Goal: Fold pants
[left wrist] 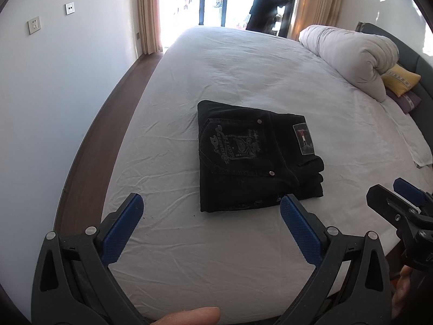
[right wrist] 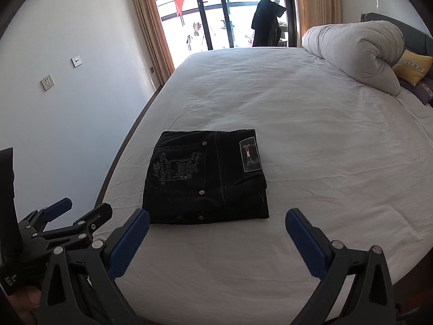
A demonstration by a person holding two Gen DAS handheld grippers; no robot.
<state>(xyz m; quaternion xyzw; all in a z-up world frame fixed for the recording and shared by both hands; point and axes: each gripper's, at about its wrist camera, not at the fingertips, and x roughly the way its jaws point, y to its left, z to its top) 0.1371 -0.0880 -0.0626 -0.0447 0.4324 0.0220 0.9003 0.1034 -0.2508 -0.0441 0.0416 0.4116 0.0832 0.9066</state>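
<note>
The pants (left wrist: 257, 159) lay folded into a compact dark rectangle on the white sheet (left wrist: 243, 75), toward the near left part of the bed, with a stitched back pocket and a small rectangular label (left wrist: 303, 138) facing up. From my left wrist view I saw the left gripper (left wrist: 211, 208) hanging just short of the bundle's near edge, its blue-padded fingers spread wide and holding nothing. The right fingertip seemed to overlap the near corner of the pants, though I could not tell whether it touched the cloth. That same view caught the right gripper at the right edge, partly cut off, and part of a finger (left wrist: 189, 317) at the bottom. My right wrist view showed the right gripper (right wrist: 216, 222) also spread wide and empty, set back from the pants with bare sheet between them. There the left gripper appeared low on the left, off the bed's side. The right view gave me the label and the pocket lettering more squarely, and showed clothes hanging outside the glass door (right wrist: 216, 13). Both views held the rolled quilt (left wrist: 349, 57) at the far right, a yellow pillow (left wrist: 400, 80) beside it, curtains, and two wall sockets (left wrist: 33, 25) on the left wall.
</note>
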